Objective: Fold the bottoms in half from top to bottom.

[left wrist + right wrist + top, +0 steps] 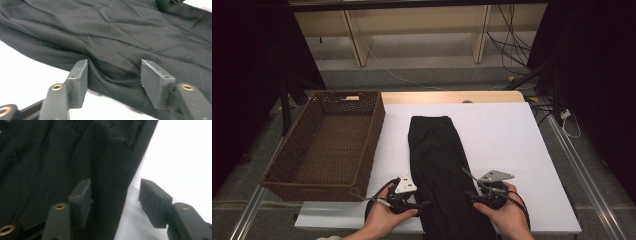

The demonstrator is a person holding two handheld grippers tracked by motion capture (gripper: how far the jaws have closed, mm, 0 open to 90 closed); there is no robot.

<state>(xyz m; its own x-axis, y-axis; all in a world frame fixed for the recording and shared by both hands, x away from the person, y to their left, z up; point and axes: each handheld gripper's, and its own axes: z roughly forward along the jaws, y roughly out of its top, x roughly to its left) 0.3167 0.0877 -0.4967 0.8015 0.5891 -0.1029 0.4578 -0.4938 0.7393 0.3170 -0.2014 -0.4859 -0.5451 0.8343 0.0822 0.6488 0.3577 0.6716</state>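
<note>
The black trousers (pixel 439 165) on the white bench (pixel 512 145) are straddled at 6 o'clock by the left tongs (pixel 424 204) and right tongs (pixel 469 194), both parted, fabric edges between unpressed jaws.

White table (pixel 512 130) — black garment (pixel 437 150), wicker basket (pixel 329 145).

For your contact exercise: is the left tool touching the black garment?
Touching. In the left gripper view, the left tool has the black garment bunched between its jaws, fabric against the left jaw.

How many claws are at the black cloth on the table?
2. The left claw is at the black cloth's left edge, the right claw at its right edge, both near its near end.
</note>
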